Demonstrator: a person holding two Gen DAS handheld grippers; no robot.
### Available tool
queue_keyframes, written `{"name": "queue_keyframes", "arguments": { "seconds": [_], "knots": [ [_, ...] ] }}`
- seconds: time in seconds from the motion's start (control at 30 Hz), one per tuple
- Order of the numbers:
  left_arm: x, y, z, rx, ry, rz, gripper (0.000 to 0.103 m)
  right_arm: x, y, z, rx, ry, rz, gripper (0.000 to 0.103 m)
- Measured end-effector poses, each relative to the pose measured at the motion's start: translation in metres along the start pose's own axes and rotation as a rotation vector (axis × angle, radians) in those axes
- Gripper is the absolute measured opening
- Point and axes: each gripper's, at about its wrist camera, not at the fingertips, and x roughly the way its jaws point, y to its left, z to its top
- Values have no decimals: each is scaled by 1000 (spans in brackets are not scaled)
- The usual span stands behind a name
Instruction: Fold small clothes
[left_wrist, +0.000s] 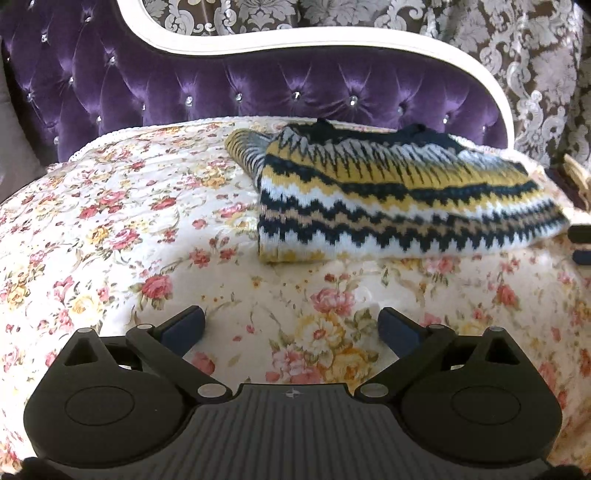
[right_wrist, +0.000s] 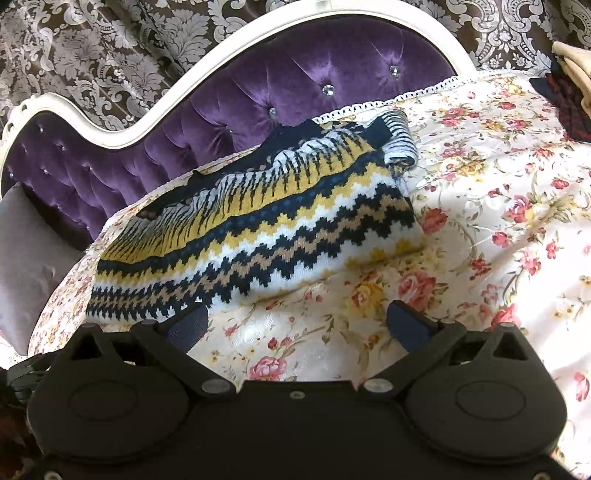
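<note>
Now, the left gripper (left_wrist: 291, 325) hangs low over the floral bed cover (left_wrist: 110, 229), its jaws spread wide, nothing between them. The right gripper (right_wrist: 295, 321) is the same: jaws apart, holding nothing, its left pad (right_wrist: 186, 326) just at the near hem of the sweater (right_wrist: 255, 229) but, as far as I can tell, not pinching it.

The sweater (left_wrist: 399, 199), a small knit w/ zigzag bands in navy, white, yellow and tan, lies on the cover near the purple tufted headboard (left_wrist: 258, 85). It looks already folded: the body is a compact rectangle-like packet, approx. doubled over, and one sleeve (left_wrist: 243, 151) is tucked at the far side, a bit sticking out. So in my judgement this piece is mostly done; both tools are off it. What is left is maybe to press it flat, tidy that sleeve, or set it aside.

At the edge of the bed there are other fabrics, a dark red-black piece (right_wrist: 565, 107) and something beige; I judge these may be more clothes, folded or waiting, but I cannot tell which.

Re. brands and writing: no label or tag is visible on the sweater. On the left gripper body there is only a small emblem (left_wrist: 291, 393), too small to read. No other text anywhere.
</note>
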Motion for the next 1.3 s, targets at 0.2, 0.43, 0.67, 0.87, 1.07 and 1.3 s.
{"name": "queue_keyframes", "arguments": {
  "seconds": [0.2, 0.43, 0.67, 0.87, 1.07, 1.3],
  "knots": [
    [9, 5, 22, -101, -32, -108, 100, 4, -10, 6, 41, -29, 44, 103],
    [43, 12, 47, -239, -5, -158, 100, 17, -25, 20, 136, -89, 93, 103],
    [63, 10, 63, -247, 7, -128, 95, 35, -38, 39, 224, -131, 119, 103],
    [64, 10, 70, -253, 24, -81, 45, 43, -26, 47, 148, -81, 73, 83],
    [67, 2, 74, -237, 36, -51, 16, 45, -22, 45, 63, -51, 5, 26],
    [65, -4, 77, -202, 51, -11, 13, 43, -19, 48, 59, -20, -16, 17]
  ]
}}
